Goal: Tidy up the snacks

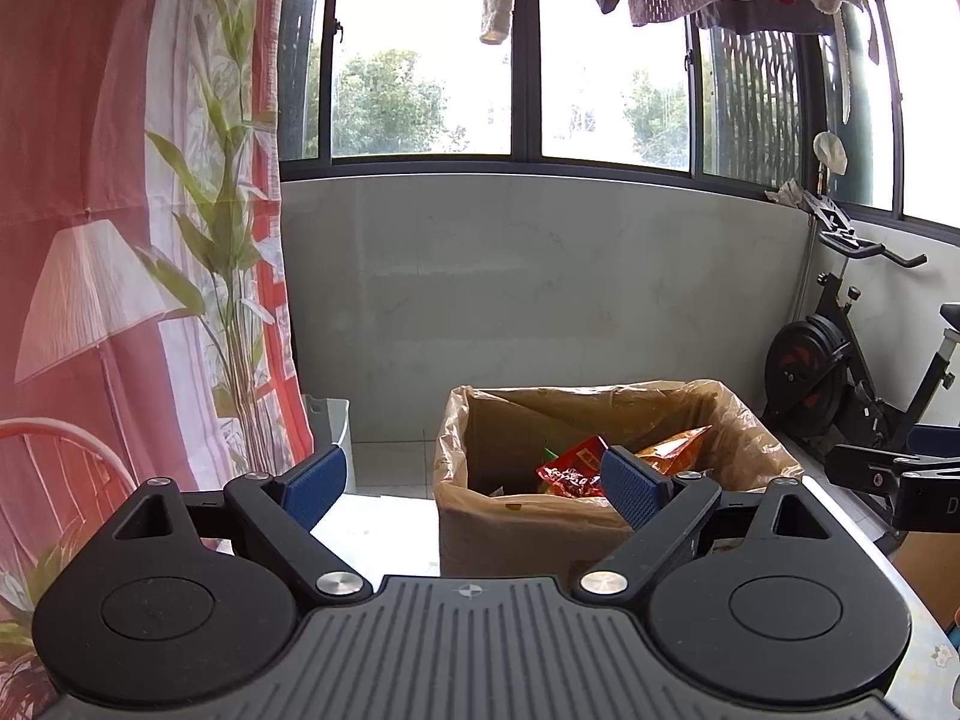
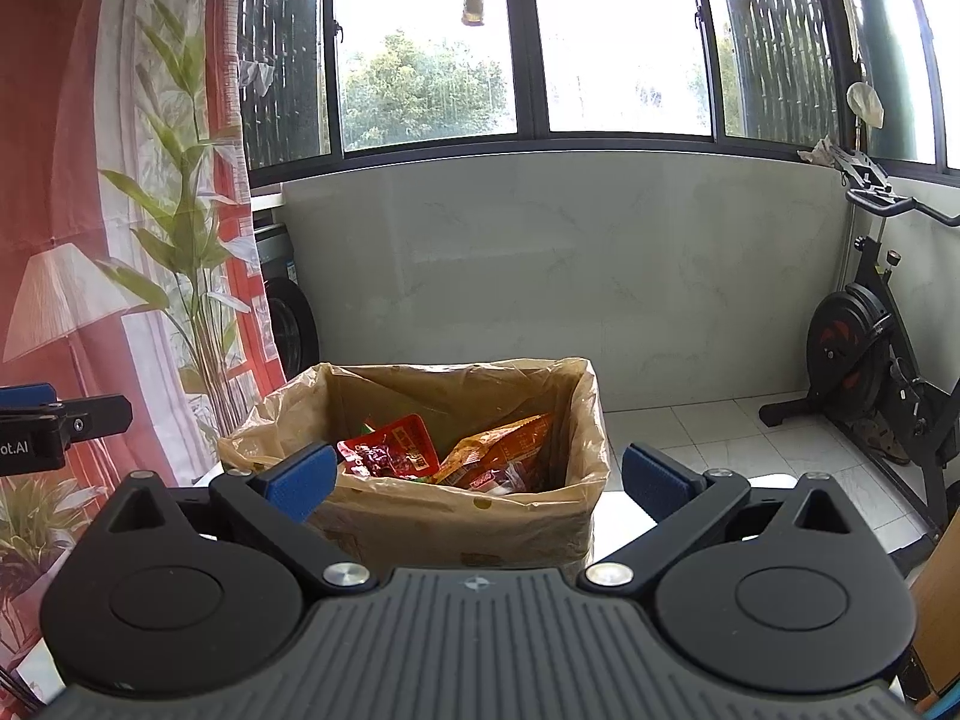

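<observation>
I'm holding my left tongs (image 1: 474, 483) spread and empty, hovering above the white tabletop (image 1: 378, 525) just short of the lined cardboard box (image 1: 516, 531). Red snack packet (image 1: 570, 471) and orange snack packet (image 1: 672, 450) are sitting inside the box. I'm holding my right tongs (image 2: 480, 480) spread too, gripping nothing, facing the same box. Looks like I'm between picks; next move calls for finding a loose snack, none visible outside the box.
</observation>
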{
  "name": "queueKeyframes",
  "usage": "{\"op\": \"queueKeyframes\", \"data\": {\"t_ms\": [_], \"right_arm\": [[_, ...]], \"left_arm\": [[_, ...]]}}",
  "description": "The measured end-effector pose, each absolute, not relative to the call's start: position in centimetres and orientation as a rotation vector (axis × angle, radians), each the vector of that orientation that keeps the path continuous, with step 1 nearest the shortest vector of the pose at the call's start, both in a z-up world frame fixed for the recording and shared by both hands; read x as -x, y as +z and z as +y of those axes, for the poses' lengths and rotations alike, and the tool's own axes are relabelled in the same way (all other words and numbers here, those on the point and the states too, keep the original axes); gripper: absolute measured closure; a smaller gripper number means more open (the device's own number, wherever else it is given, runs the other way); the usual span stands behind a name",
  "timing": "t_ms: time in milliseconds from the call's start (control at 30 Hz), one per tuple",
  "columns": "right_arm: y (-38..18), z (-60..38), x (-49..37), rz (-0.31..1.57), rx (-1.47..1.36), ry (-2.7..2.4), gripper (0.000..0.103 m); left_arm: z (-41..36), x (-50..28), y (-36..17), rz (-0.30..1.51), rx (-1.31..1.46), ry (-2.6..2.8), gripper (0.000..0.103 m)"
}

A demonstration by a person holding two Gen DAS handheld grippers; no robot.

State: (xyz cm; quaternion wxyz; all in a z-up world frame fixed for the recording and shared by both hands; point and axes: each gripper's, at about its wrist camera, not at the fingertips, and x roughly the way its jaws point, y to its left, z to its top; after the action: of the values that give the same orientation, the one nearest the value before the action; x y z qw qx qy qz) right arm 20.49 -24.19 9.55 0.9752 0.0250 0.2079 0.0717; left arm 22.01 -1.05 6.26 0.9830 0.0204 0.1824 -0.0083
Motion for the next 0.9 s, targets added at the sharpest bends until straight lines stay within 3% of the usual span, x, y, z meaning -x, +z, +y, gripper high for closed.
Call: {"op": "queueKeyframes", "data": {"t_ms": [900], "right_arm": [[9.49,-24.21,-20.24,0.426,-0.061,0.146,0.000]], "left_arm": [[-0.81,-22.27,5.93,0.386,-0.022,-0.017,0.010]]}}
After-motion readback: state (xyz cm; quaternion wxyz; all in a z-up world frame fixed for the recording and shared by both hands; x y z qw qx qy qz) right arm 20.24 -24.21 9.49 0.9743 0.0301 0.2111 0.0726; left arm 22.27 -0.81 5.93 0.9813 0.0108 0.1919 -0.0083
